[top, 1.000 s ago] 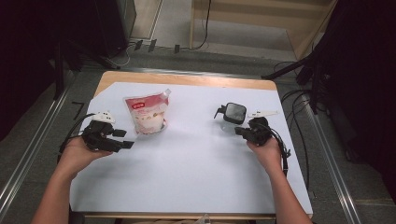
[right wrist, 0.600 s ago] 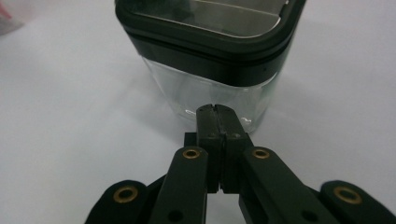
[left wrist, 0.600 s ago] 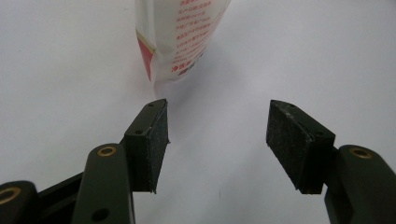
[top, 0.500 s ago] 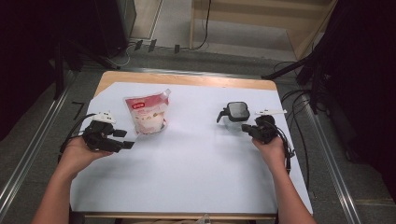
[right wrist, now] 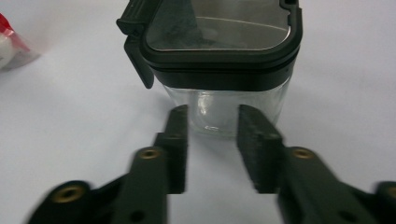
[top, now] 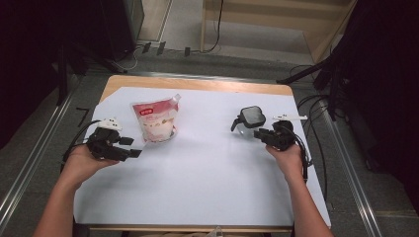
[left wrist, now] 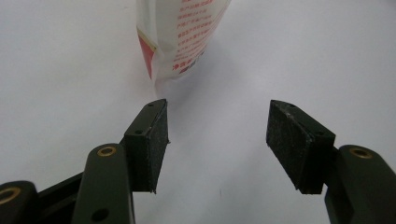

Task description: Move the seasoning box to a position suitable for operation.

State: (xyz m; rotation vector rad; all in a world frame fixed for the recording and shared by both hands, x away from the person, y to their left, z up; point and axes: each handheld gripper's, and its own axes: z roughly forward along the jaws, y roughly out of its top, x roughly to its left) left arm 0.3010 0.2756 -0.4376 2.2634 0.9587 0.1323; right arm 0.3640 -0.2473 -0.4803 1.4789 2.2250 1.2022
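Nearest the person, two forearms are seen coming in over a table [top: 207, 197] covered in white paper. The left gripper [top: 129, 148] is held low at the left side; its jaws are set wide apart with nothing between them, and one pad [left wrist: 159, 140] is seen just short of the bottom corner of a pouch [top: 154, 121]. The pouch, red and white with printed text, is lying flat a little farther in, near the gripper but not touched.

On the right, the right gripper [top: 260, 133] is pointed at a jar [top: 249, 121] with clear walls and a black clip lid. Its jaws have just been opening and are now parted narrowly; nothing is held between them. The jar is seen standing on the paper just beyond the tips, apart from them, lid closed and latch hanging at its side.

Progress is judged as early: neither thing is gripped, the jar is not opened, the pouch is not lifted. The work is taken to involve both. Grasping, opening and any filling appear to be left.

Beyond the table, floor and cables are noted.
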